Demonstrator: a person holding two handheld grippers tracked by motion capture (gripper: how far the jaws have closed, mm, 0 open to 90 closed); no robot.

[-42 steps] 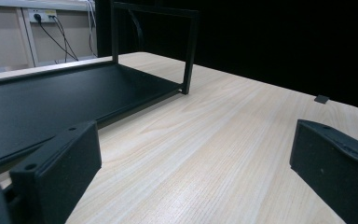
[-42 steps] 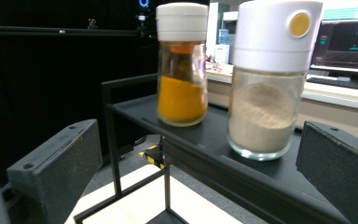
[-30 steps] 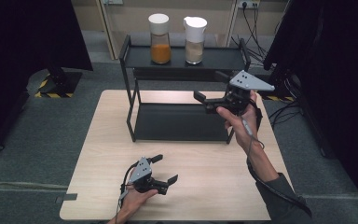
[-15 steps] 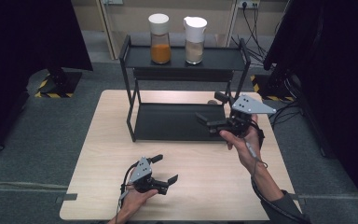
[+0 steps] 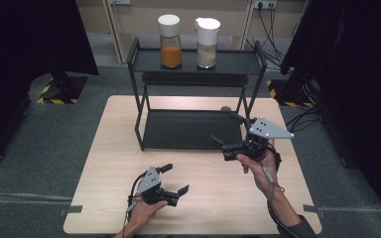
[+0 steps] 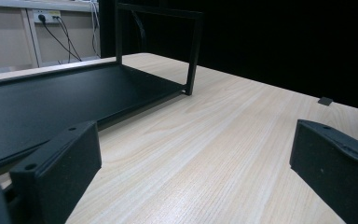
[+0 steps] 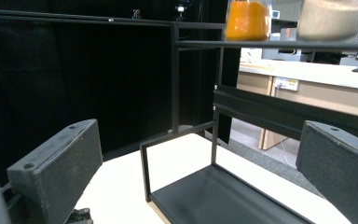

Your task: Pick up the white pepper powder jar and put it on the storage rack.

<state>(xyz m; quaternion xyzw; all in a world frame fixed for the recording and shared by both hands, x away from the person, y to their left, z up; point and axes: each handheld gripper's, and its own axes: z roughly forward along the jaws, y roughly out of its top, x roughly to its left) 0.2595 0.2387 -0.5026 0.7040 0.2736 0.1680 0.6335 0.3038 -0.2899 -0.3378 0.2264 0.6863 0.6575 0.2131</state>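
Note:
A black two-tier rack stands at the back of the light wooden table. On its top shelf are a jar of orange powder and a jar of pale powder, both with white lids. My right gripper hovers open by the rack's front right corner, holding nothing. From the right gripper view it faces the rack's lower shelf, with the orange jar and the pale jar above. My left gripper rests open near the table's front, its jaws empty.
The rack's lower shelf is bare. Dark curtains hang at both sides, and cables run along the floor behind the table. A stand with yellow-black striped feet sits off the table's left.
My right gripper has come down and toward the person, from beside the rack's upper shelf to the level of its lower shelf. The left gripper has stayed put.

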